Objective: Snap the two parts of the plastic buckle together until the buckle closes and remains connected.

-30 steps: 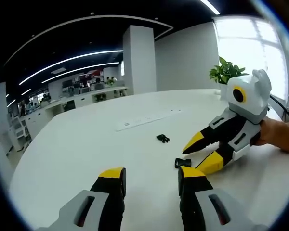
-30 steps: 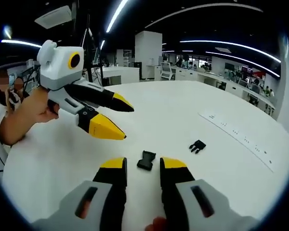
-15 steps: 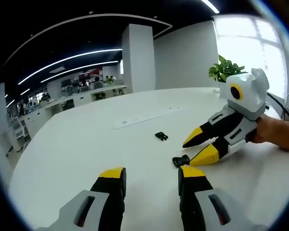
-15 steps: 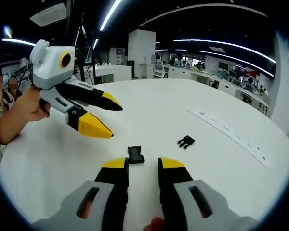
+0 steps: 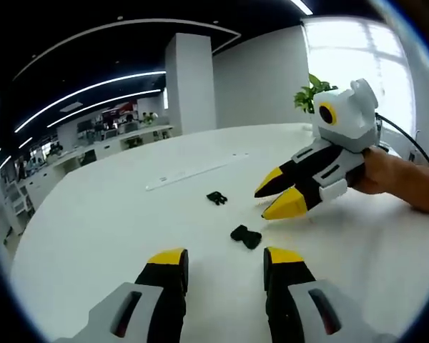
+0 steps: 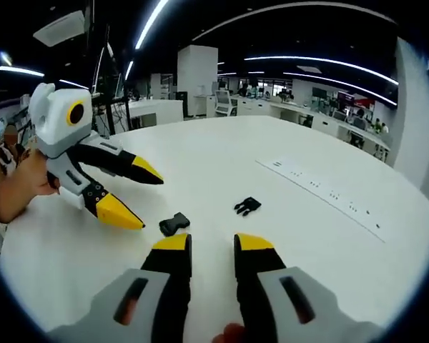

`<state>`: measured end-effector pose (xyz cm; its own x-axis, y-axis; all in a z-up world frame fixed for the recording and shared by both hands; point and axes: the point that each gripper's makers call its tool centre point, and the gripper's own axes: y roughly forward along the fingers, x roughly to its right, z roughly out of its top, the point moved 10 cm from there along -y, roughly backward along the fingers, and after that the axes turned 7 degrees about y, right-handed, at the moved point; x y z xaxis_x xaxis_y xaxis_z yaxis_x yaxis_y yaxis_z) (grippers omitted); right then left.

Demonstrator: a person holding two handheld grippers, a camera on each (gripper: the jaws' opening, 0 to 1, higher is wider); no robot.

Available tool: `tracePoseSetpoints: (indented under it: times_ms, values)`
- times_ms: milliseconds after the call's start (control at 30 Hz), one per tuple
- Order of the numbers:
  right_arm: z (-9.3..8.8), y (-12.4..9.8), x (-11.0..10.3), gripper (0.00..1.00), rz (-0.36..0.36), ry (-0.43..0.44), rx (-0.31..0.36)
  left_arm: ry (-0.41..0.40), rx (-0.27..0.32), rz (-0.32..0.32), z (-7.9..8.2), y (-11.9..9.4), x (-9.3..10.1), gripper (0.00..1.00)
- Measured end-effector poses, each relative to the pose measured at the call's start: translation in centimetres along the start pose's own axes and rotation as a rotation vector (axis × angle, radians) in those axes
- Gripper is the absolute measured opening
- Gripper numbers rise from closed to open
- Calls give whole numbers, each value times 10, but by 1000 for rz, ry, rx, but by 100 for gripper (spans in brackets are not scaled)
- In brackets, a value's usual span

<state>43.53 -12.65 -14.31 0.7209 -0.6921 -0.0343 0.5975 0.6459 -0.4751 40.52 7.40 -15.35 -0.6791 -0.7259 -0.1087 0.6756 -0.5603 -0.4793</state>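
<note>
Open-plan office, white table w/ 2 separate buckle halves; both grippers released.

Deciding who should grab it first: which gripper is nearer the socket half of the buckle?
Left, narrowly. The left gripper has its lower tip just beside the socket half. The right gripper hangs a little short of it, jaws empty.

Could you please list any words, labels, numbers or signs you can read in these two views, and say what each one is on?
None can be read.
Long white strip on the table: small dark marks, too small to read.
Red sign in the far office: blurred, unreadable.
Two buckle parts and both grippers: no lettering visible.
</note>
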Motion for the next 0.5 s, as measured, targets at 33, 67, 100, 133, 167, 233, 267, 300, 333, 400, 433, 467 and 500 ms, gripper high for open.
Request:
tracePoseSetpoints:
  times_ms: [33,67,100,133,167,233,267,300,333,400,433,467,500]
  values:
    - [0,-2,2,24,-8,2,1,1,-4,3,0,2,2,41]
    - [1,-4,4,24,-15,7,3,2,-8,5,0,3,5,41]
    - [0,-6,5,24,-20,11,3,2,-11,6,0,4,7,40]
    - [0,-7,6,24,-23,13,3,-2,-14,9,1,5,10,39]
    - [0,-9,6,24,-27,15,5,-10,-16,8,1,6,13,38]
    - [-1,-11,8,24,-35,20,5,-15,-21,9,2,8,18,36]
    - [-1,-11,8,24,-39,22,3,-10,-21,10,2,9,20,36]
    - [-1,-11,7,24,-40,23,3,-9,-22,15,3,10,22,36]
    - [1,-8,14,24,-40,25,4,-9,-21,17,3,11,23,36]
    - [2,-6,16,24,-39,25,3,-13,-12,25,4,12,25,36]
    - [2,-6,16,24,-39,25,3,-19,-9,31,4,13,26,35]
    - [2,-6,16,24,-39,25,4,-37,-9,46,4,13,26,35]
    - [3,-6,16,24,-38,25,5,-69,-6,60,5,14,27,35]
